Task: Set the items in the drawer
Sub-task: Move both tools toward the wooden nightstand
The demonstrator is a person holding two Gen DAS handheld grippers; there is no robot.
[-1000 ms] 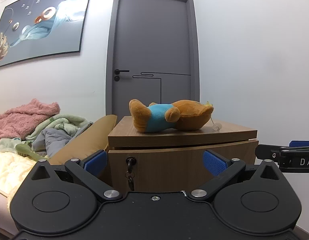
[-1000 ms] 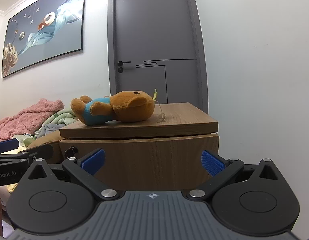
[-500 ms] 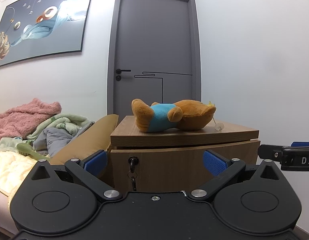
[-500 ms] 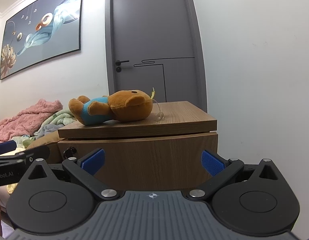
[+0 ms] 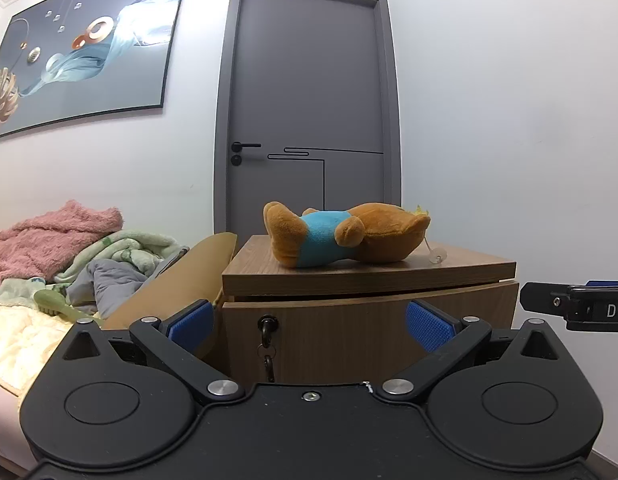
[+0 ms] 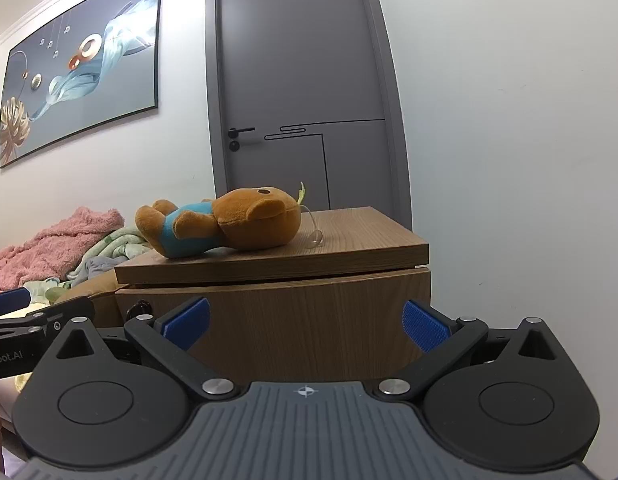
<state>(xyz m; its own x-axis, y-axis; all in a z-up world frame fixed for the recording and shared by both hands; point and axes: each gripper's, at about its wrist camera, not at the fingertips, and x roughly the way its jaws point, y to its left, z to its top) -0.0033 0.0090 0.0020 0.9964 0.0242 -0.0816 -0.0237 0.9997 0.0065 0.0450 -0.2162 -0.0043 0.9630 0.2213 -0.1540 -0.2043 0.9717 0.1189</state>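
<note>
Two handheld grippers face a wooden nightstand (image 5: pixel 369 270) beside a bed (image 5: pixel 25 344), where a brown plush bear (image 5: pixel 345 234) in a blue shirt lies on its side on the top, a clear suction cup (image 5: pixel 437 257) on a cord resting just beside its head. The left gripper (image 5: pixel 309 320) and the right gripper (image 6: pixel 305 318) both hold their blue-padded fingers (image 5: pixel 191 320) spread wide and empty, level with the closed drawer (image 5: pixel 369 332) under the top.

A key (image 5: pixel 266 328) sits in the drawer's lock, with another hanging below it. The drawer shows no handle, so pulling it open is likely the tricky part: fingers could slip off the smooth front, or a tug on the key could twist it rather than move the drawer. The soft bear may also sag or drag its suction cup over the edge when lifted.

Partial lettering reads "DA" on the right gripper's side as seen from the left wrist, and "obot.AI", mirrored, on the left gripper in the right wrist view. A gray door (image 5: pixel 309 112) and a framed painting (image 5: pixel 85 48) fill the wall behind.
</note>
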